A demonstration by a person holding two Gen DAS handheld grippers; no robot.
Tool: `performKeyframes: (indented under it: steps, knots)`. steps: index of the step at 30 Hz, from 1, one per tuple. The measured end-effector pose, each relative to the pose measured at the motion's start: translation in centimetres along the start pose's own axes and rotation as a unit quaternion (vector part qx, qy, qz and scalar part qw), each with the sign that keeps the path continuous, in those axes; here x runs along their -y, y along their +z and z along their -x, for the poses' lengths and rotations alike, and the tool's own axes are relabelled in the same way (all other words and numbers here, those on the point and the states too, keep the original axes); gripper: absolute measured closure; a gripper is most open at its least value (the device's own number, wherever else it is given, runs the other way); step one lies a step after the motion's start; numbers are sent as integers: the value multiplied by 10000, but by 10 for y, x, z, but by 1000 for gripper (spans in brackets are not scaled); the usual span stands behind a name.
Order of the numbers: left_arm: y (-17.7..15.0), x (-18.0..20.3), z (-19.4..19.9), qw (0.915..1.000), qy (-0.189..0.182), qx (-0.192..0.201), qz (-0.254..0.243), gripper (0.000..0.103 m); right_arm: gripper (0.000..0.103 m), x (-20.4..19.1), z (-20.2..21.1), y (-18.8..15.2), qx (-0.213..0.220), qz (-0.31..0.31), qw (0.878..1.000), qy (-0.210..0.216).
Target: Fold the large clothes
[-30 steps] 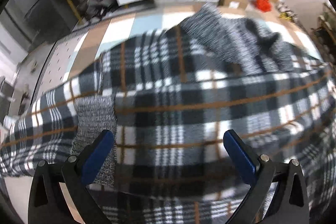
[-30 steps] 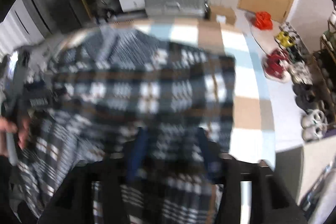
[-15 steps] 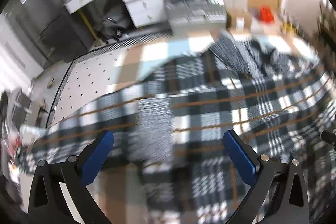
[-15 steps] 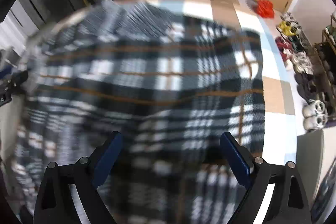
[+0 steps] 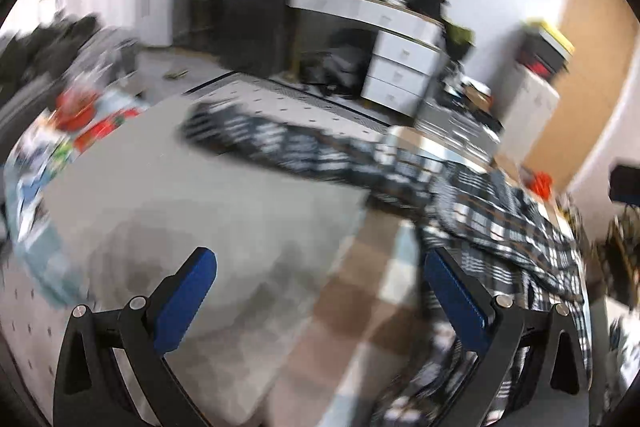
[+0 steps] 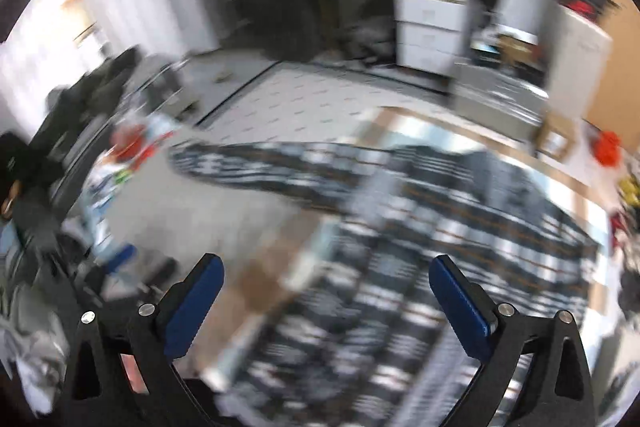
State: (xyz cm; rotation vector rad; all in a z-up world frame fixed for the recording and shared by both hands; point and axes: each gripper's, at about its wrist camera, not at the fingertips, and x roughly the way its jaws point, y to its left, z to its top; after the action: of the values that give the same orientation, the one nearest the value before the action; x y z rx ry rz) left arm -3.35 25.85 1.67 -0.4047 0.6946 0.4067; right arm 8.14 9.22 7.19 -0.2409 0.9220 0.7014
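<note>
Both views are smeared with blur, so I keep to what I can make out. My left hand-held gripper stands wide apart, its blue pads with nothing between them, over a grey sheet-like surface and a brown-and-pale checked mat. My right hand-held gripper is opening, its jaws already spread wide, and the pads hold nothing; plaid cloth lies below the gap but neither pad touches it.

The black-and-white plaid garment with thin orange lines lies spread on the checked mat on the floor. In the right wrist view it fills the mat's right half, and one long sleeve runs out to the left past the mat's edge onto the grey surface. In the left wrist view the same garment lies toward the mat's right side, with the sleeve stretched leftward across the far edge.

Beyond the far edge stands a white drawer unit under a white worktop. Red and coloured things sit at the far left, too blurred to name.
</note>
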Motion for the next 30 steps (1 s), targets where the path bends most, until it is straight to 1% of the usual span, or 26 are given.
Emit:
performKeyframes:
  steps: [1, 3, 6, 7, 9, 11, 12, 13, 14, 15, 16, 17, 18, 20, 22, 23, 24, 25, 26, 27, 28, 29, 30]
  knots:
    - [-5, -12, 0, 9999, 12, -14, 162, 1, 0, -23, -9, 7, -72, 232, 9997, 50]
    - [-15, -39, -1, 9989, 26, -102, 449, 1, 0, -74, -34, 25, -119, 841, 9964, -38]
    - [-30, -70, -18, 9948, -83, -368, 949, 1, 0, -126, -82, 51, -61, 1478, 9890, -10]
    - [-33, -82, -17, 9932, -112, -465, 1065, 1, 0, -140, -101, 62, -95, 1561, 9877, -12]
    - [-39, -90, -26, 9902, -234, -626, 1225, 1, 1, -158, -139, 80, -288, 1558, 9873, 134]
    - [-42, -97, -38, 9866, -460, -800, 1344, 1, 1, -175, -175, 99, -511, 1537, 9862, 330]
    - [-43, -100, -35, 9857, -507, -796, 1395, 1, 1, -184, -195, 109, -617, 1524, 9856, 390]
    - [-41, -99, -31, 9864, -639, -635, 1376, 1, 3, -191, -216, 117, -746, 1513, 9847, 437]
    - [-40, -97, -29, 9866, -728, -598, 1333, 1, 5, -195, -229, 122, -865, 1491, 9838, 488]
    - [-39, -96, -30, 9863, -795, -628, 1305, 1, 11, -200, -244, 128, -990, 1436, 9830, 581]
    - [-37, -95, -30, 9853, -893, -628, 1317, 1, 13, -204, -260, 133, -1089, 1366, 9823, 671]
    - [-36, -97, -30, 9844, -957, -609, 1344, 1, 13, -210, -275, 139, -1171, 1321, 9822, 640]
    - [-35, -97, -31, 9842, -969, -610, 1353, 1, 13, -216, -281, 143, -1225, 1310, 9824, 529]
    - [-35, -100, -31, 9840, -1027, -553, 1346, 1, 21, -224, -304, 150, -1311, 1427, 9805, 327]
    - [-35, -102, -34, 9827, -1075, -583, 1389, 1, 22, -228, -316, 155, -1312, 1411, 9812, 117]
    - [-35, -103, -33, 9827, -1095, -564, 1380, 1, 27, -230, -327, 157, -1437, 1351, 9803, 115]
    - [-34, -103, -34, 9830, -1123, -547, 1345, 1, 36, -232, -333, 158, -1553, 1298, 9792, 96]
    - [-34, -103, -36, 9824, -1171, -567, 1338, 1, 59, -233, -340, 157, -1712, 1201, 9778, 102]
    - [-35, -104, -36, 9826, -1177, -540, 1334, 1, 65, -234, -345, 156, -1858, 1144, 9758, 112]
    - [-37, -115, -33, 9824, -1204, -521, 1328, 1, 71, -237, -349, 151, -1996, 1146, 9731, 53]
    - [-36, -116, -34, 9820, -1224, -528, 1337, 1, 83, -241, -349, 147, -2092, 1201, 9705, 21]
    - [-35, -117, -35, 9817, -1234, -511, 1356, 1, 84, -248, -349, 143, -2138, 1341, 9676, 37]
    - [-35, -118, -35, 9813, -1242, -507, 1380, 1, 87, -255, -343, 138, -2026, 1595, 9662, -31]
